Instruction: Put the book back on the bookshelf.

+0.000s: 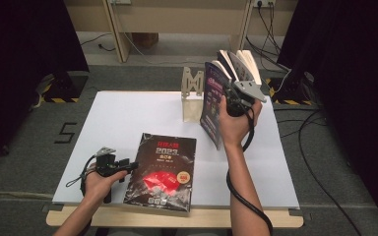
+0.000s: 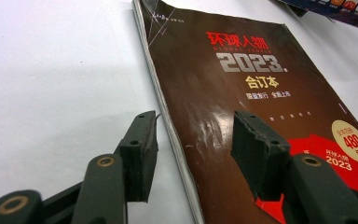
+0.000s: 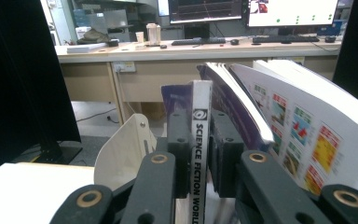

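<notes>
Right gripper (image 3: pixel 193 154) clamped on upright magazine (image 1: pixel 215 101) — spine vertical, pages fanning, left gripper (image 2: pixel 193 154) jaws wide, empty.

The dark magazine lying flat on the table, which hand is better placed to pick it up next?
Left. The left gripper sits open at the dark magazine edge, while the right gripper is up by the wooden stand, shut on a thin magazine.

Thin dark-blue paperback magazine (image 1: pixel 211 101), white spine lettered "SCIENCE FICTION WORLD" (image 3: pixel 199 154): upright, lifted off white table, spine clamped, pages fanned open above, just beside pale wooden rack. Thick dark-brown glossy magazine (image 1: pixel 162 169), red-and-silver "2023" title (image 2: pixel 242 100): flat, closed, face up at table's near edge.
</notes>
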Demonstrator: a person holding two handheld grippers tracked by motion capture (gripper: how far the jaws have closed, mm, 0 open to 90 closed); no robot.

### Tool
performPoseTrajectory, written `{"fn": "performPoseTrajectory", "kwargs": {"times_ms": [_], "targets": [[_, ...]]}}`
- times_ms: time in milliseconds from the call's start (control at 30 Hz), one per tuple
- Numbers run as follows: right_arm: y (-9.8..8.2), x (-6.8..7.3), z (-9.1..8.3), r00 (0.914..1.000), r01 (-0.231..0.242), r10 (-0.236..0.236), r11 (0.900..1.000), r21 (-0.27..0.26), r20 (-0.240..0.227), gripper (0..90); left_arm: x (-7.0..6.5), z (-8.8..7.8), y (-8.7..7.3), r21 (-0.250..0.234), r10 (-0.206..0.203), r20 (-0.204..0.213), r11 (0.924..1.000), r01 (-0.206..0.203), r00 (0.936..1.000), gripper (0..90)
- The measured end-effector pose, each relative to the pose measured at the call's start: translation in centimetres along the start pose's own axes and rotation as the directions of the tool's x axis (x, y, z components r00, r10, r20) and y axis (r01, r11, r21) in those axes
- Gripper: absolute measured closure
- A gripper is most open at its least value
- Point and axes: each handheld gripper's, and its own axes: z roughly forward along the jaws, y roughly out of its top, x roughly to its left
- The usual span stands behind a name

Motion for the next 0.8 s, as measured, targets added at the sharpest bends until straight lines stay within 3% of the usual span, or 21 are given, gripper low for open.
{"fn": "performPoseTrajectory", "kwargs": {"times_ms": [200, 467, 533, 800], "targets": [[-0.53, -0.51, -0.48, 0.9998, -0.018, 0.018, 0.999, 0.037, -0.013, 77.6, 0.05, -0.01, 0.02, 0.003, -0.001, 0.001, 1.0, 0.001, 1.0, 49.6], [-0.66, -0.91, -0.34, 0.994, -0.081, 0.087, 0.993, 0.088, -0.066, 77.1, 0.04, 0.0, 0.02, 0.005, -0.005, 0.003, 1.0, 0.005, 1.0, 49.6], [-0.64, -0.84, -0.23, 0.9951, -0.074, 0.08, 0.992, 0.1, -0.058, 76.5, 0.06, -0.04, 0.04, 0.004, -0.005, 0.006, 1.0, 0.005, 1.0, 49.6], [-0.8, -0.52, 0.36, 0.9891, -0.094, 0.112, 0.979, 0.179, -0.095, 75.5, 0.06, -0.13, 0.1, 0.0, -0.007, 0.005, 1.0, 0.007, 1.0, 49.6]]}}
